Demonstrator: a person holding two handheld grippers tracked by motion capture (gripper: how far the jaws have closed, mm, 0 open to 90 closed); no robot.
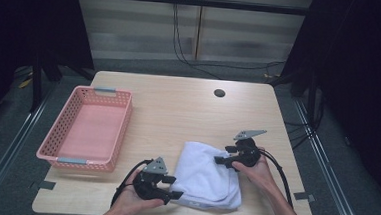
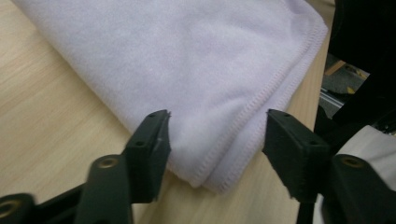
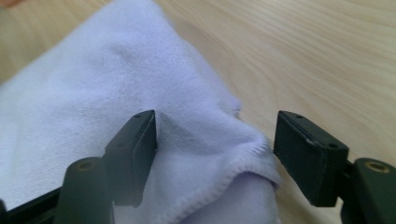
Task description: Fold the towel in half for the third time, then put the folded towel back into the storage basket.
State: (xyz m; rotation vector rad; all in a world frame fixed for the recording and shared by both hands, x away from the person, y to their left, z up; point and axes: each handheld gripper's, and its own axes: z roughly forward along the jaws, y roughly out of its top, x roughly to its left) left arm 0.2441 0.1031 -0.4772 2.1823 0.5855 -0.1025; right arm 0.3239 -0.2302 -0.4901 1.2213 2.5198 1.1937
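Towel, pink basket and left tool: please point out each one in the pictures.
towel (image 1: pixel 205 177), high view, on the middle of its folded top.
pink basket (image 1: pixel 121 129), high view, on its right side wall.
left tool (image 2: pixel 215 140), left gripper view, midway between its two open tips, at the towel's corner.

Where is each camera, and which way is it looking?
High view: sits above the person's side of the table, looking forward and down; shows both forearms, the left gripper, the right gripper, the folded white towel and the pink basket.
Left gripper view: rides the left gripper, looking along its open jaws at a stitched towel corner.
Right gripper view: rides the right gripper, looking along its open jaws at a bunched towel edge.
Shared: all three show the towel on the wooden table.
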